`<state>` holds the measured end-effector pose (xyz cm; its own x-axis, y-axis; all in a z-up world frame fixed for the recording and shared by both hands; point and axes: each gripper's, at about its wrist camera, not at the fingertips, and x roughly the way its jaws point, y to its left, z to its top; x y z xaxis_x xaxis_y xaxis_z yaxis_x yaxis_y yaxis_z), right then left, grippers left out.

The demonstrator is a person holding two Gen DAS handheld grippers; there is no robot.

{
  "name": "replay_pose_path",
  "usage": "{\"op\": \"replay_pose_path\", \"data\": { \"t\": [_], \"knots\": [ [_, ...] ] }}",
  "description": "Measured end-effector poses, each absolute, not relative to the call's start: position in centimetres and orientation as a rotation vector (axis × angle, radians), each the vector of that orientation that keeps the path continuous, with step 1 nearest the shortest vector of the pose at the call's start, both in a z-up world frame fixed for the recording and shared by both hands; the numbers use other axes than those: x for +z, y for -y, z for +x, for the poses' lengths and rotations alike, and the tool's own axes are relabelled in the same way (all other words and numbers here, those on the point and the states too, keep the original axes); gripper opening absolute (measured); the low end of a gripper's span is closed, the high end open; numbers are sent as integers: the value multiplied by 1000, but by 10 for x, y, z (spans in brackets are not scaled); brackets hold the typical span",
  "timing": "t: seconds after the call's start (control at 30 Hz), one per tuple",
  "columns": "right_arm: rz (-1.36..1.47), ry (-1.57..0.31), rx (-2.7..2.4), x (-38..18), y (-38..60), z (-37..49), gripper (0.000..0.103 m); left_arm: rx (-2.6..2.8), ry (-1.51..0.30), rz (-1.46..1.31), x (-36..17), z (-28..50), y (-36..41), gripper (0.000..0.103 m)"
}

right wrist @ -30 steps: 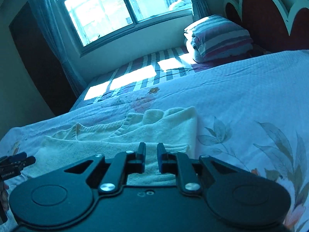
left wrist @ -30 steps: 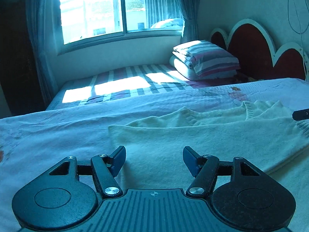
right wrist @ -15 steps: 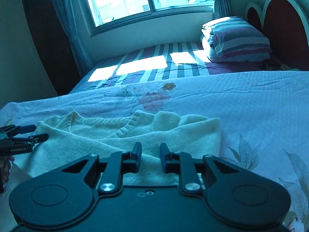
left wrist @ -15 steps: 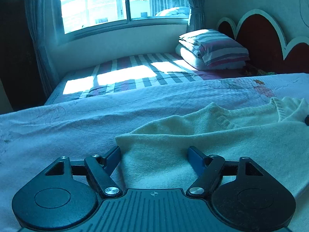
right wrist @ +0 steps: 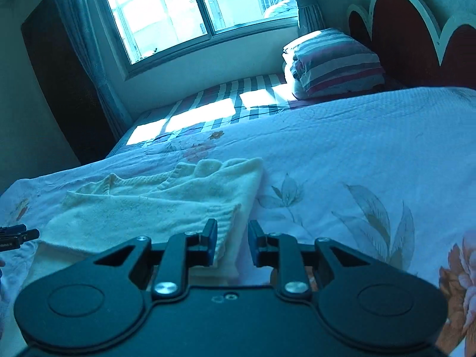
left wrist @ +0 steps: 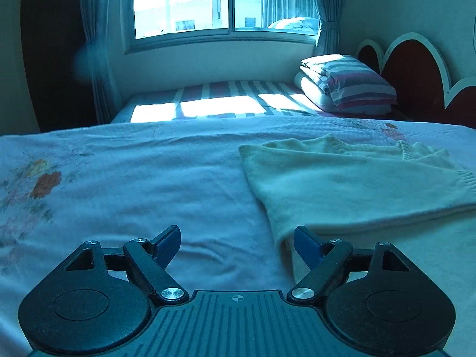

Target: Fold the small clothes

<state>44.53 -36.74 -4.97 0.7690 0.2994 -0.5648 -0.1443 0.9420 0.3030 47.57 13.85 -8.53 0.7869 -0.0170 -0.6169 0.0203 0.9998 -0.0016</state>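
A cream knitted sweater [left wrist: 351,184] lies folded on the floral bedspread [left wrist: 134,184]; it also shows in the right wrist view [right wrist: 166,205]. My left gripper [left wrist: 237,245] is open and empty, just left of the sweater's near left corner, with its right finger beside the folded edge. My right gripper [right wrist: 232,242] is open a little, its jaws around the sweater's ribbed near right corner without gripping it. The left gripper's tips [right wrist: 20,235] show at the left edge of the right wrist view.
A stack of striped folded bedding [left wrist: 348,86] sits at the far right by the red headboard [left wrist: 413,71]. A striped sheet [left wrist: 214,101] in sunlight lies under the window [left wrist: 208,0]. The bedspread [right wrist: 357,163] extends to the right of the sweater.
My left gripper has moved left off the sweater and now stands over bare bedspread. My right gripper has opened wider and shifted right to the sweater's corner.
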Motion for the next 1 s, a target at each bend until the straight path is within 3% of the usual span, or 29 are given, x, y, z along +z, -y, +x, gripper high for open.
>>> {"op": "replay_pose_path", "data": {
  "t": [0.43,0.83,1.0],
  "knots": [
    [346,-783,315,-78,386,337,28,43,-746,-16,-98,340,-99,82],
    [362,-800,266,-81,382,264,32,-4,-726,-18,-104,289,-98,82],
    [316,-710,235,-57,365,268,28,-61,-611,43,-75,343,-82,82]
  ]
}}
